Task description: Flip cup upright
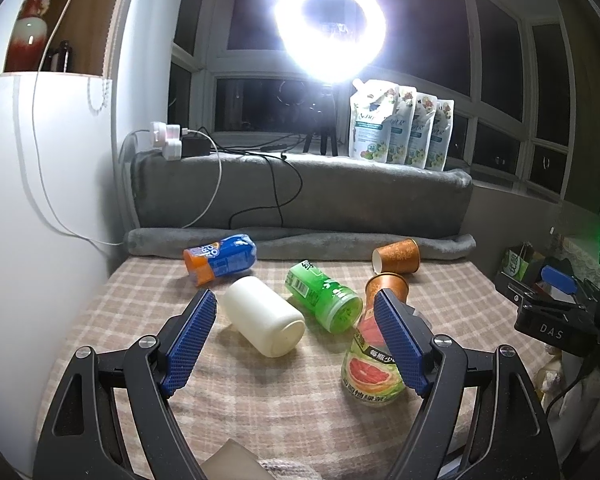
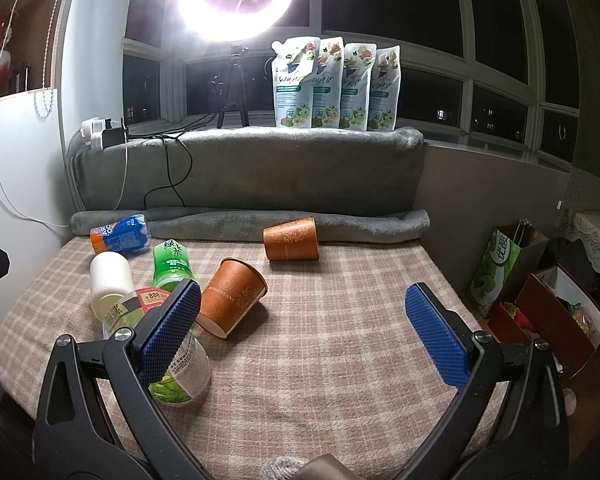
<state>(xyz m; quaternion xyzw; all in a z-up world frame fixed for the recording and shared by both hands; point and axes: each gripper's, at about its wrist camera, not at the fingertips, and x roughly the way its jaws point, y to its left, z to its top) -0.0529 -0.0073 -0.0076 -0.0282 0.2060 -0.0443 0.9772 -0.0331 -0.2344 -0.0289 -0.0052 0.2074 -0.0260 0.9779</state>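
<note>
Left tongs (image 1: 296, 308) gape above the plaid cloth (image 1: 140, 300); two orange cups (tipped) (image 1: 396, 260) lie beyond.

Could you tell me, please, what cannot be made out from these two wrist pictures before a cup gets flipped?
- Near cup: left wrist view, mostly hidden behind the left gripper finger and the grapefruit bottle.
- Grapefruit bottle: right wrist view, middle hidden by a right gripper finger.
- Far cup: right wrist view, mouth faces away, so its inside is unseen.
- Windows: both views, ring light glare.
</note>
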